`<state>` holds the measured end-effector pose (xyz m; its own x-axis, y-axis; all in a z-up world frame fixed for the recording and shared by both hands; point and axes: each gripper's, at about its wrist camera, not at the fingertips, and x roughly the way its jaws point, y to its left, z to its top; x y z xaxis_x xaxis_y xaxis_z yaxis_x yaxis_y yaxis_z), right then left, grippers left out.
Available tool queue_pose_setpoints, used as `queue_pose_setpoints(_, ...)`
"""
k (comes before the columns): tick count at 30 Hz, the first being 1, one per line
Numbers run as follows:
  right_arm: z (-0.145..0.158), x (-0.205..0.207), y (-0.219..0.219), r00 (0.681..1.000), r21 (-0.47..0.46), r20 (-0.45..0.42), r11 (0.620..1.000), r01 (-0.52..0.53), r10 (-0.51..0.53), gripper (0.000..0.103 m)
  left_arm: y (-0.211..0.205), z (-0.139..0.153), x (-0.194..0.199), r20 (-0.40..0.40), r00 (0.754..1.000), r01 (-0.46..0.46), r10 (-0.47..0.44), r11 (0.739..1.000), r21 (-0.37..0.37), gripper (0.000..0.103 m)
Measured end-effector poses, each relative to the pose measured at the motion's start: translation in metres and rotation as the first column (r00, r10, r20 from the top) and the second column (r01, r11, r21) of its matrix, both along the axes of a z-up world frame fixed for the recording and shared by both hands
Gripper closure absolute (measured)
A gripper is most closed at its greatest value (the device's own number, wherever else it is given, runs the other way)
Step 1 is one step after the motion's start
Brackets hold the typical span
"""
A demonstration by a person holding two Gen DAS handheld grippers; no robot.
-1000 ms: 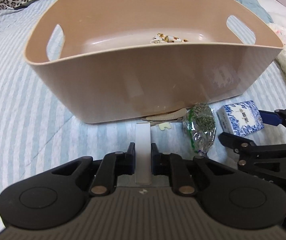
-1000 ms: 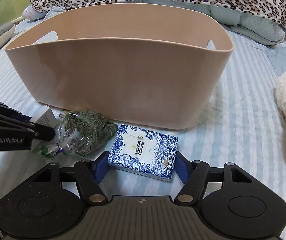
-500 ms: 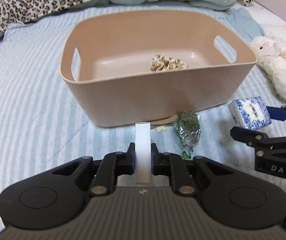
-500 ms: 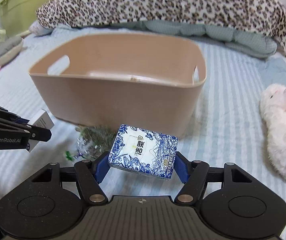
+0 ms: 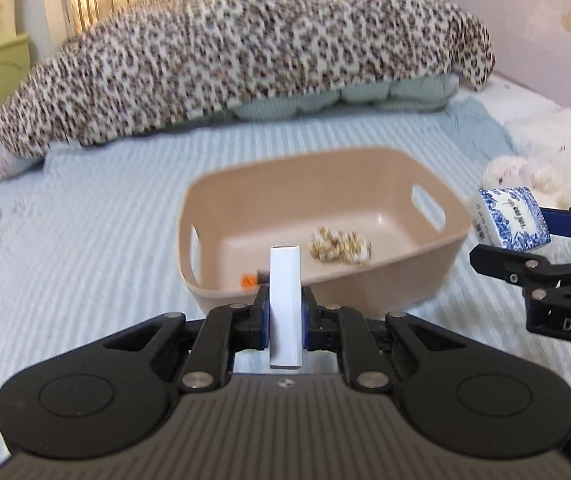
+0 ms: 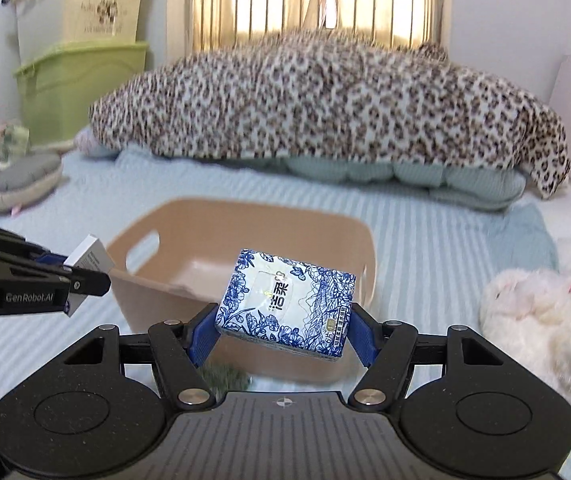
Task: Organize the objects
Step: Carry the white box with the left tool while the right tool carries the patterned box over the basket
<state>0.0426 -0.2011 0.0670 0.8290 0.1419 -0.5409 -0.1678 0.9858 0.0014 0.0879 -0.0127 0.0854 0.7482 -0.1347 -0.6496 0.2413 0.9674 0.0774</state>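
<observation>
Bedspread (image 5: 85, 240) in pale blue stripes lies under everything I see. A tan plastic basket (image 5: 385, 284) with cut-out handles sits on the bed in front of me. Inside it lie a small leopard-print item (image 5: 339, 245) and something small and orange (image 5: 248, 281), too blurred to identify.

My left tongs (image 5: 284, 316) are clamped on a narrow white box (image 5: 284, 300), held upright on its edge, raised above the near wall of the basket. From my right camera the same box (image 6: 87, 258) shows at the far left, held over the basket's left end.

My right tongs (image 6: 283, 330) are clamped on a blue and white floral tissue pack (image 6: 285, 304), gripped by its two short ends and lifted clear of the bed, in front of the basket's right end. From my left camera the pack (image 5: 511, 222) hangs just beyond the basket's right rim.

A bag of green dried herbs (image 6: 227, 376) lies on the bed below my right tongs, mostly hidden. A white plush toy (image 6: 541, 320) rests to the right. A leopard-print blanket (image 6: 325, 100) is heaped across the head of the bed.
</observation>
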Motion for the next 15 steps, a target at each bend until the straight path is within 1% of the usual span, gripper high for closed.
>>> queue_pose_setpoints(3,0.011,0.004,-0.002,0.998,0.008,0.058,1.000,0.011,-0.011,0.038,-0.001,0.010,0.003,0.058,0.998,0.000,0.001,1.000,-0.015,0.087)
queue_pose_setpoints(6,0.020,0.013,-0.004,0.994,0.028,0.104,0.999,0.029,-0.031,0.038,-0.003,0.013,0.015,0.085,0.996,0.016,-0.012,0.999,-0.048,0.087)
queue_pose_setpoints(10,0.021,0.030,-0.004,0.990,0.074,0.130,0.997,0.036,-0.045,0.038,-0.011,0.008,0.040,0.137,0.990,-0.010,0.015,0.999,-0.037,0.087)
queue_pose_setpoints(15,0.011,0.060,-0.001,0.989,0.098,0.128,0.993,0.059,-0.072,0.038,-0.015,-0.012,0.076,0.117,0.992,-0.038,0.045,0.997,-0.060,0.087)
